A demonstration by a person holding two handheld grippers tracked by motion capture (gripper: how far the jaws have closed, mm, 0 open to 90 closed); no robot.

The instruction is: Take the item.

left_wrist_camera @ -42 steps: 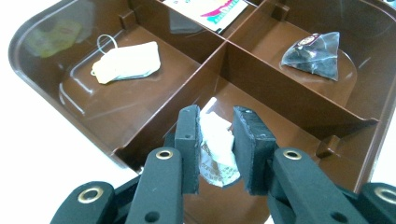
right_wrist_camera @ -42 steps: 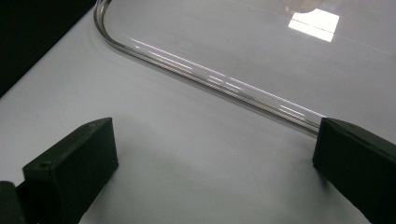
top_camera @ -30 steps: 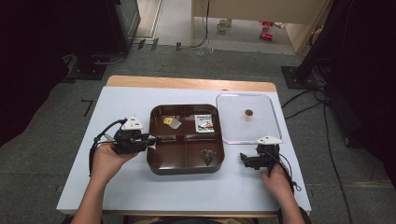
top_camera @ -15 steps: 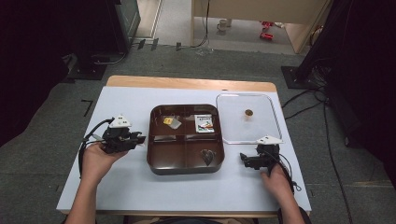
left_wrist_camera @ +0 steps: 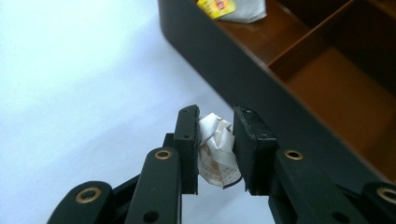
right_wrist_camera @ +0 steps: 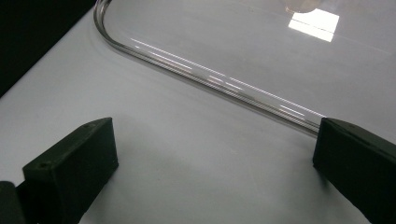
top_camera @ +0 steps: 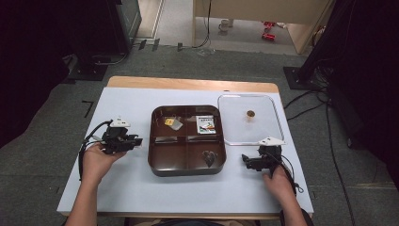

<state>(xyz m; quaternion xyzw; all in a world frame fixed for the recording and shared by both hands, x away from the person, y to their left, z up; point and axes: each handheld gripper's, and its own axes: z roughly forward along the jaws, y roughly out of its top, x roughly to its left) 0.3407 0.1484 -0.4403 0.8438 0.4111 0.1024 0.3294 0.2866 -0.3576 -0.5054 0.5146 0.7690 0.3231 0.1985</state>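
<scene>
Drawn back from the brown tray (top_camera: 187, 168), left gripper (left_wrist_camera: 215, 142) pinches a crumpled wrapper (left_wrist_camera: 214, 150); set it down gently, right gripper (right_wrist_camera: 212, 156) spread.

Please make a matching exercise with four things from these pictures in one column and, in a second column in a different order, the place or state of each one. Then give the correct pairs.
Things:
1. crumpled wrapper
2. left gripper
3. right gripper
4. clear lid

Places or states:
A. jaws wide apart, with nothing between them
B. lies flat on the table, to the right of the brown tray
C. pinched between two black pads
D. shut on a small thing, beside the tray's outer wall

Right pairs: 1-C, 2-D, 3-A, 4-B
</scene>
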